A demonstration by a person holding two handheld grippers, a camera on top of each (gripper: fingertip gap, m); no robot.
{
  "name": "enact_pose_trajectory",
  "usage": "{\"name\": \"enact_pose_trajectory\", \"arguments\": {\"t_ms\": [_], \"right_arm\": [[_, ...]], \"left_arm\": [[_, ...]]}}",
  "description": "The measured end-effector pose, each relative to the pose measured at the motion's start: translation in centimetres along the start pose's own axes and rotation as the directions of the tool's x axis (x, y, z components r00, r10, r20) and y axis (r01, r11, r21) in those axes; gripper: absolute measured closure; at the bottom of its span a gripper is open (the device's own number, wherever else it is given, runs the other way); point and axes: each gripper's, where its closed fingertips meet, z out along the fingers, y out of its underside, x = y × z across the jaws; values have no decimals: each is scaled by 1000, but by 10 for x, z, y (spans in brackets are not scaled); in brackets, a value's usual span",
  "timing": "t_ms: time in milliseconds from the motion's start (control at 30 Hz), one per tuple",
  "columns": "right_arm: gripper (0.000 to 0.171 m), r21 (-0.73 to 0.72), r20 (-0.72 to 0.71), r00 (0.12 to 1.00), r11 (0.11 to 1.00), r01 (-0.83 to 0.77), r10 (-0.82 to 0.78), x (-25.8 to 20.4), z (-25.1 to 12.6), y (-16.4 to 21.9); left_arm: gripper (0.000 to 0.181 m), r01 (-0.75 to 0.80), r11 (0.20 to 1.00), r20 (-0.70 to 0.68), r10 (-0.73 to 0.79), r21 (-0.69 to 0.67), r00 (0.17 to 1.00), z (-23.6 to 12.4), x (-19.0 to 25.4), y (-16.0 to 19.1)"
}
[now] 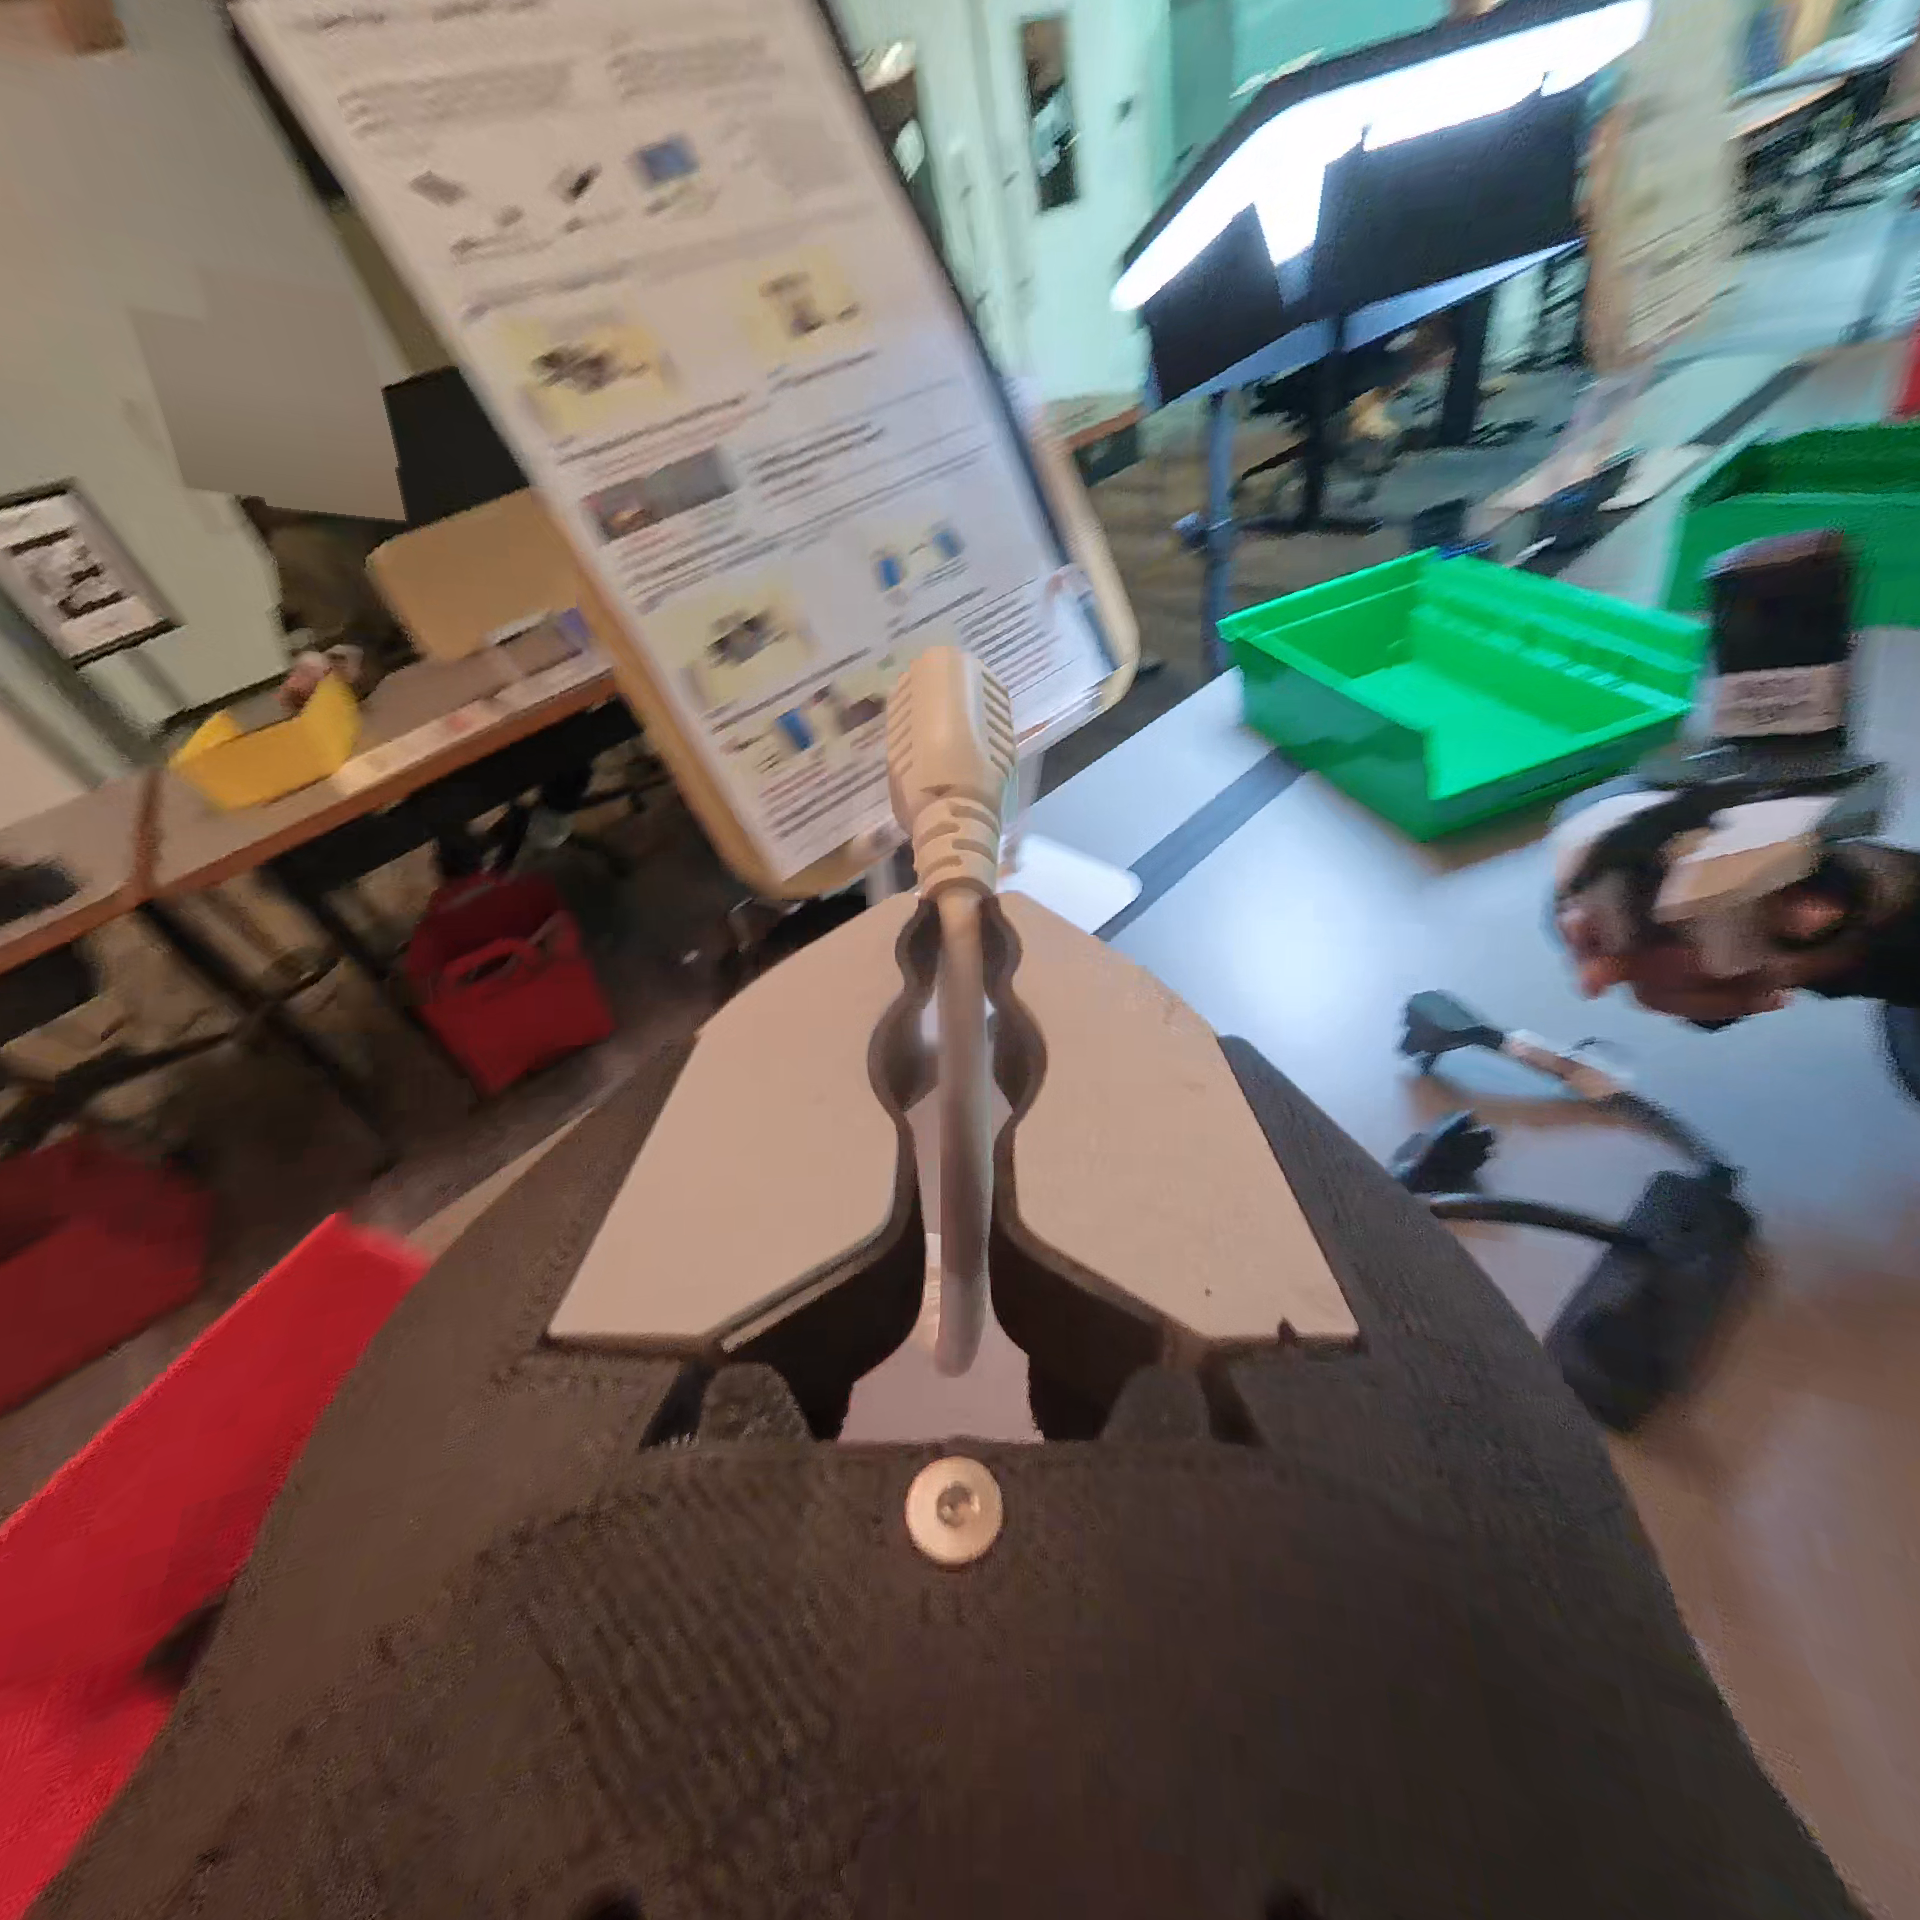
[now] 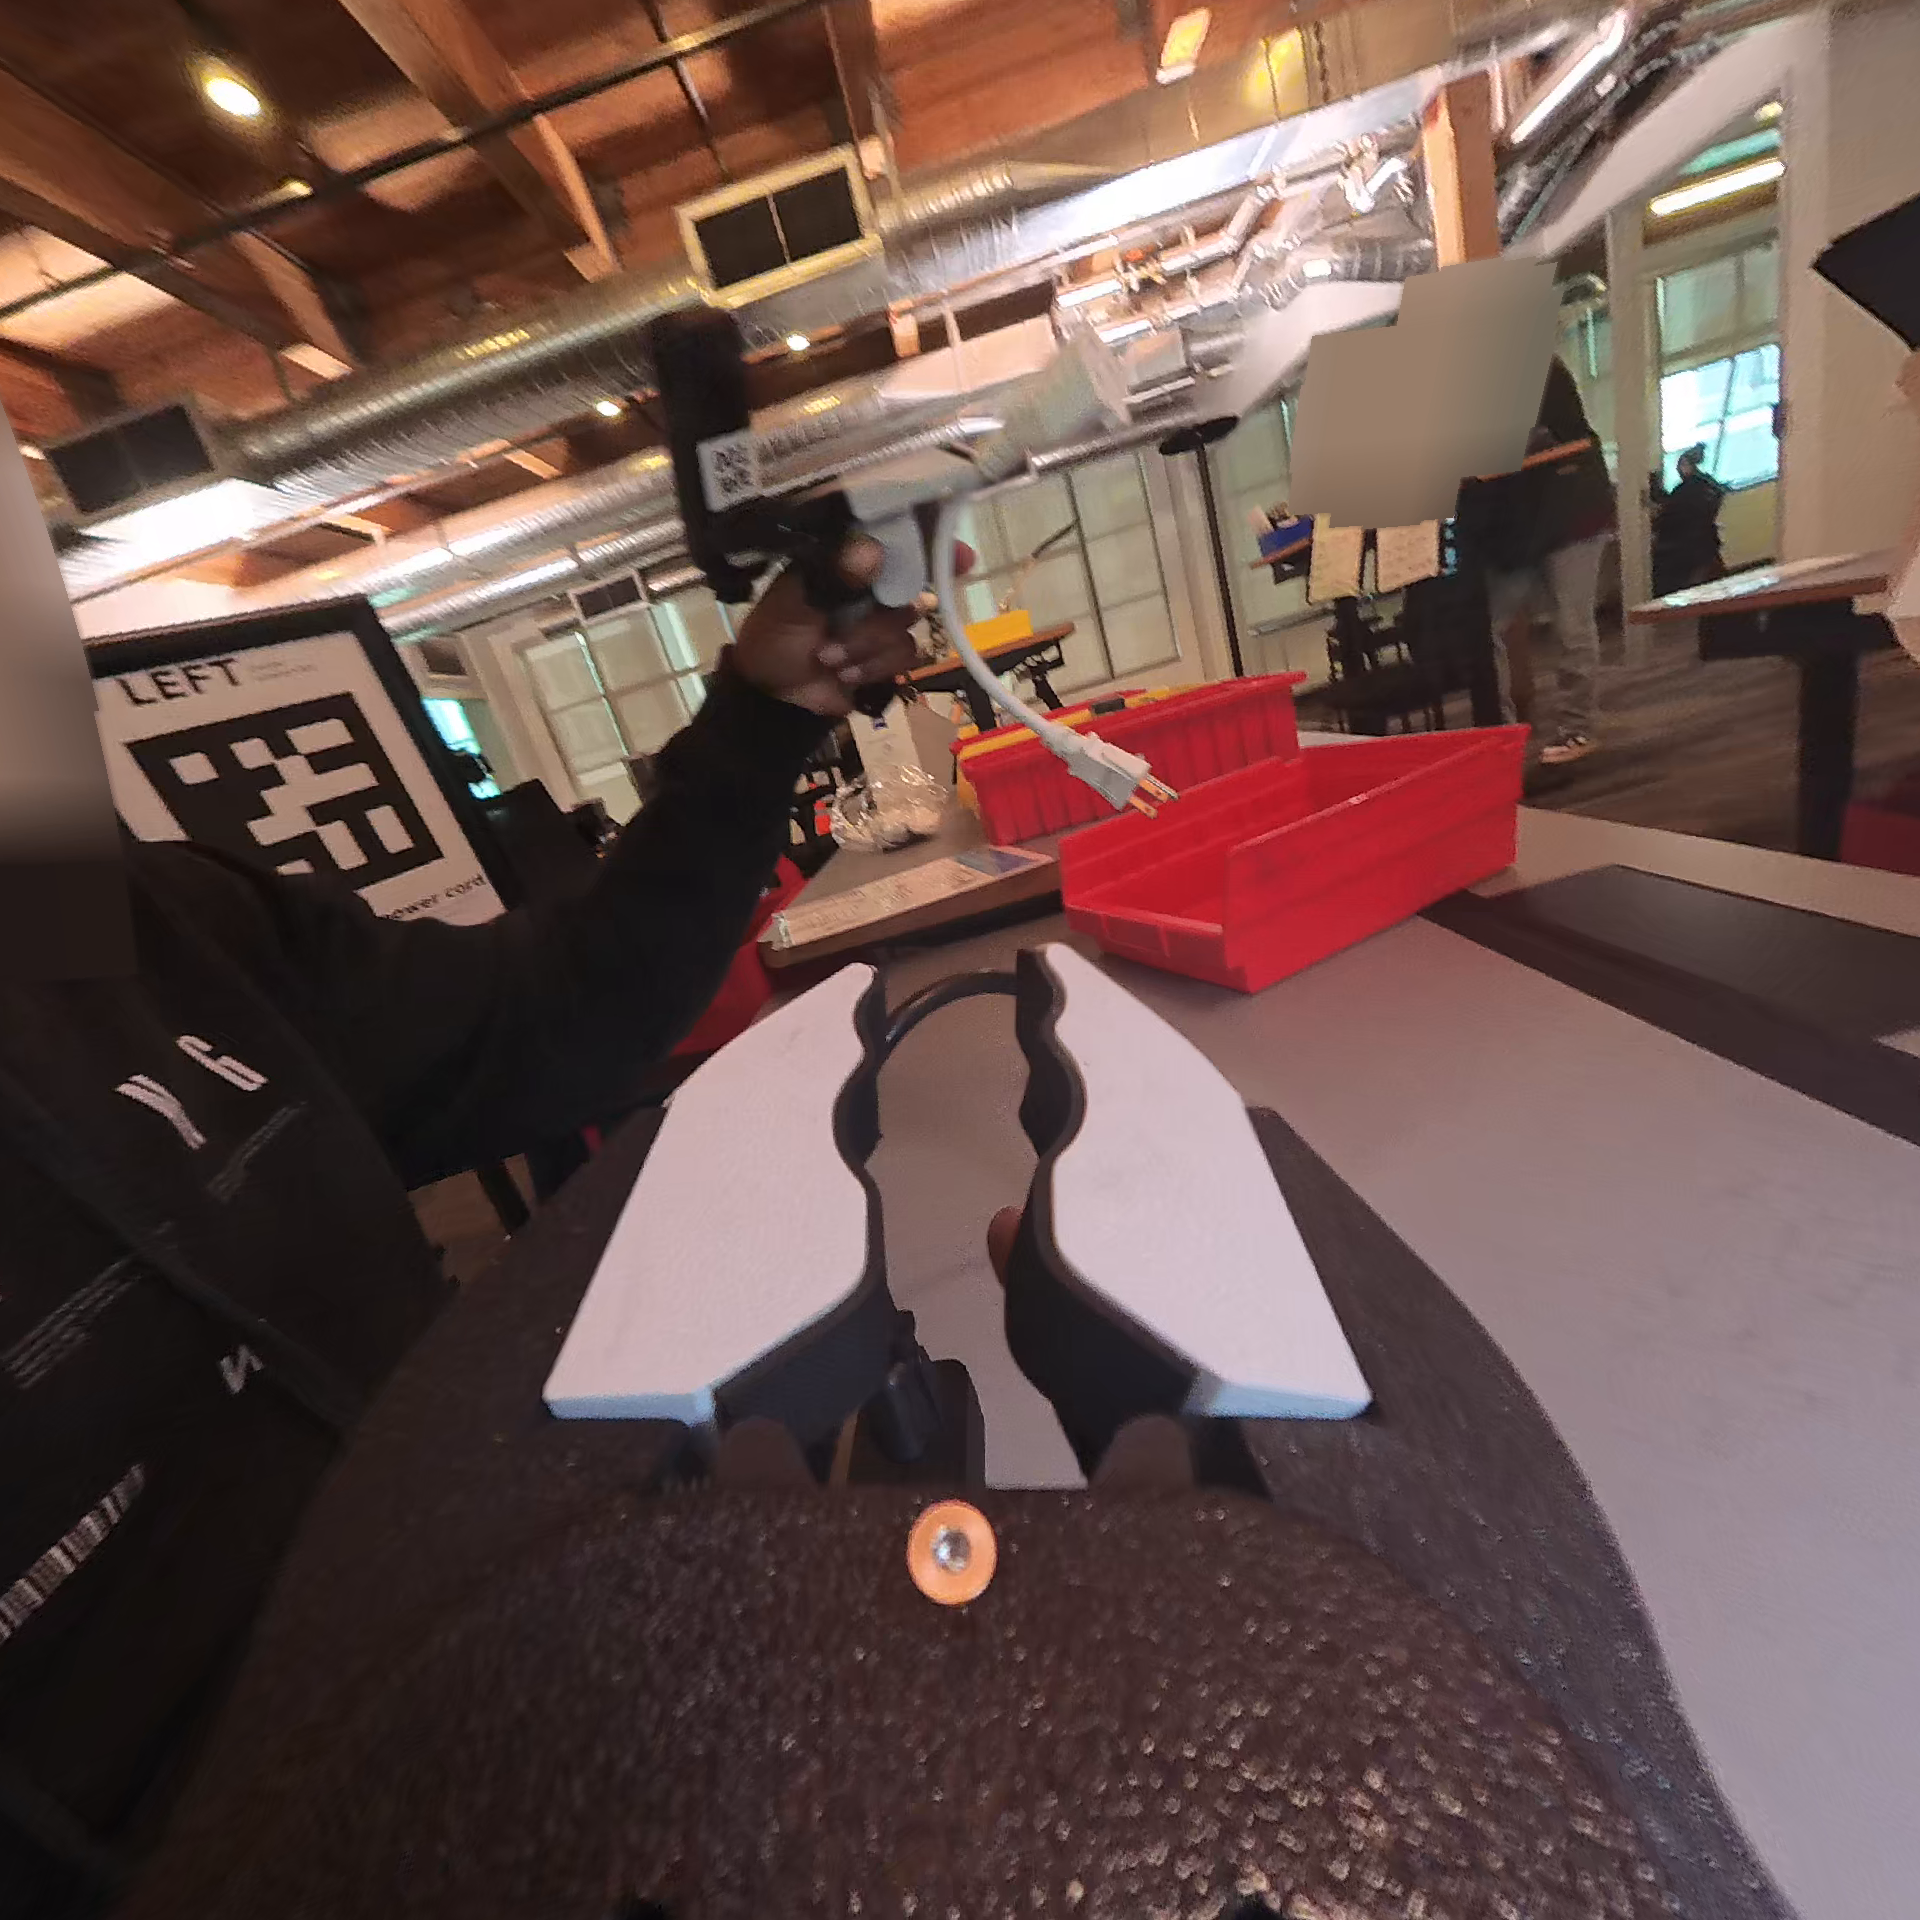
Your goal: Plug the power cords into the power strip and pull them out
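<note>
My left gripper (image 1: 956,920) is shut on a light grey power cord (image 1: 961,1143), and its plug (image 1: 951,748) sticks out past the fingertips. In the right wrist view this gripper (image 2: 894,520) is held high in a hand, with the cord hanging in a curve and the plug (image 2: 1117,774) pointing prongs-down to the right. My right gripper (image 2: 954,971) is open low over the grey table (image 2: 1558,1247), with a black cord loop (image 2: 940,992) showing between its fingertips. The black power strip (image 1: 1652,1278) lies on the table with black plugs (image 1: 1455,1029) beside it, below the right gripper (image 1: 1714,883).
A green bin (image 1: 1455,696) stands at the table's far side and a leaning poster board (image 1: 727,416) beyond its edge. Two red bins (image 2: 1299,862) sit on the table ahead of my right gripper. A person's black sleeve (image 2: 623,935) crosses on the left. Spacing between my two grippers at the tips: around 25 cm.
</note>
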Motion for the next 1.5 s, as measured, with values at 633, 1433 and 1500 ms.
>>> {"name": "enact_pose_trajectory", "arguments": {"t_ms": [633,1433,1500], "right_arm": [[153,120,12,994,987,109,-112,-35,-2,-45],[151,304,-82,991,944,129,-109,-32,-37,-100],[151,203,-126,986,970,135,-111,-17,-40,-87]], "left_arm": [[173,128,992,-681,-97,-5,726,92,238,28],[173,114,991,-688,-128,-67,715,99,254,42],[173,199,976,-698,-204,-89,687,96,241,36]]}}
